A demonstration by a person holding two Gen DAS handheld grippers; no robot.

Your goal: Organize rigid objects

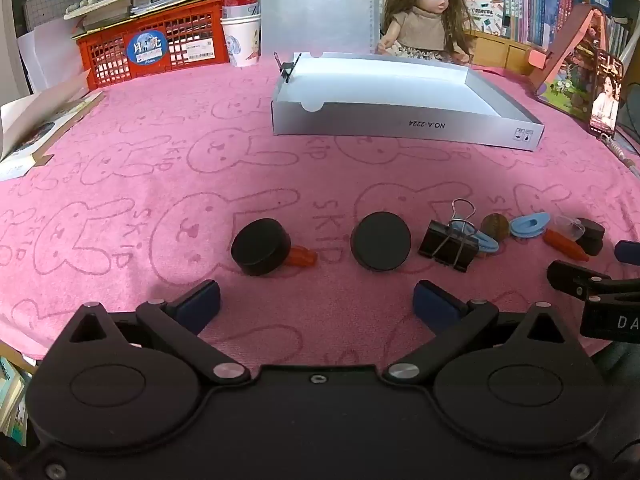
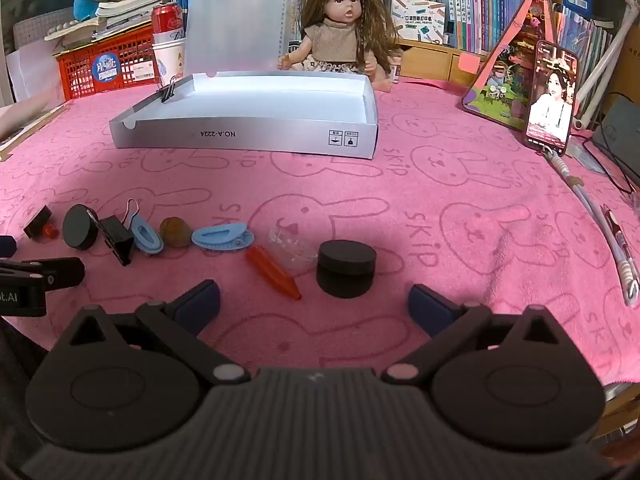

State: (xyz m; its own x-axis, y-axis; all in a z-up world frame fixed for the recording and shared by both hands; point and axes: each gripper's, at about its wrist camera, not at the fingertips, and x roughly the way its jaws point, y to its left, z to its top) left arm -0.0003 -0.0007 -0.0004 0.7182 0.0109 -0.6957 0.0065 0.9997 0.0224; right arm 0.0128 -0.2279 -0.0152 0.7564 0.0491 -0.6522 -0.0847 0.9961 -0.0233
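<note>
Small objects lie in a row on the pink bunny towel. In the left wrist view: a black puck (image 1: 261,251) with an orange piece (image 1: 303,257) behind it, a second black puck (image 1: 381,240) tilted on edge, a black binder clip (image 1: 449,245), a brown disc (image 1: 495,226) and blue clips (image 1: 530,224). My left gripper (image 1: 316,306) is open and empty, just short of the two pucks. In the right wrist view: a black puck (image 2: 346,268), an orange carrot-shaped piece (image 2: 273,271), a clear piece (image 2: 292,246) and a blue clip (image 2: 223,237). My right gripper (image 2: 314,304) is open and empty, close before the puck.
An open silver box (image 1: 404,124) with a white inside stands mid-table, a binder clip on its left rim; it also shows in the right wrist view (image 2: 248,138). Behind are a doll (image 2: 340,20), a red crate (image 1: 152,46), a can on cups (image 1: 240,16), a phone (image 2: 550,98) and a pen (image 2: 618,236).
</note>
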